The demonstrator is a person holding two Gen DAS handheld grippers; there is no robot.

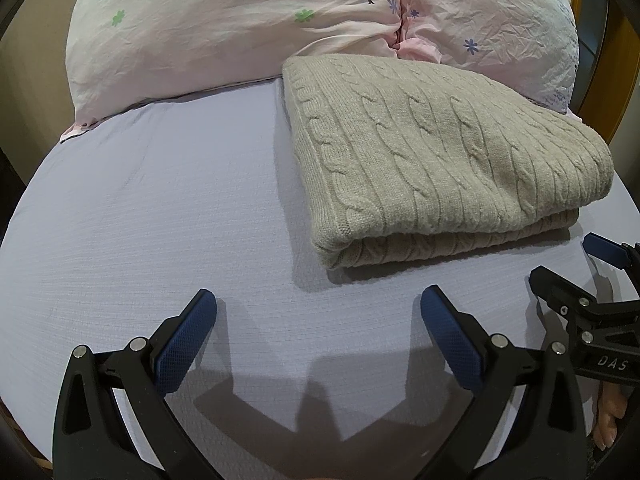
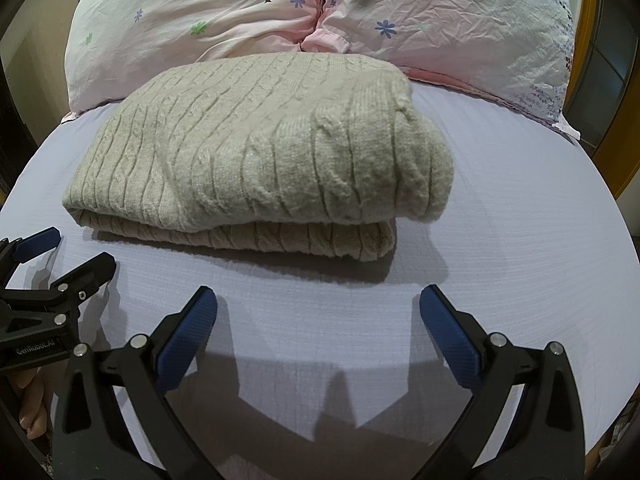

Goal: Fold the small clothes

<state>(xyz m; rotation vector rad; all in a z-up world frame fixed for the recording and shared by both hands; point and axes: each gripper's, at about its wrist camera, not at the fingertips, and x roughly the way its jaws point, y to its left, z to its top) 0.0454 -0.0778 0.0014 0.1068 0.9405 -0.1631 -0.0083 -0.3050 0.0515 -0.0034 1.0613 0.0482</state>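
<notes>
A beige cable-knit sweater (image 1: 432,152) lies folded in a thick rectangle on the lavender bed sheet (image 1: 160,208); it also shows in the right wrist view (image 2: 256,152). My left gripper (image 1: 318,300) is open and empty, over bare sheet just in front of the sweater's near left corner. My right gripper (image 2: 318,300) is open and empty, over the sheet in front of the sweater's near right edge. Each gripper shows at the edge of the other's view: the right one (image 1: 576,268) and the left one (image 2: 60,252).
Two pink floral pillows (image 1: 240,32) (image 2: 440,20) lie behind the sweater at the head of the bed. A wooden frame (image 2: 600,80) stands at the far right. The sheet (image 2: 520,240) stretches left and right of the sweater.
</notes>
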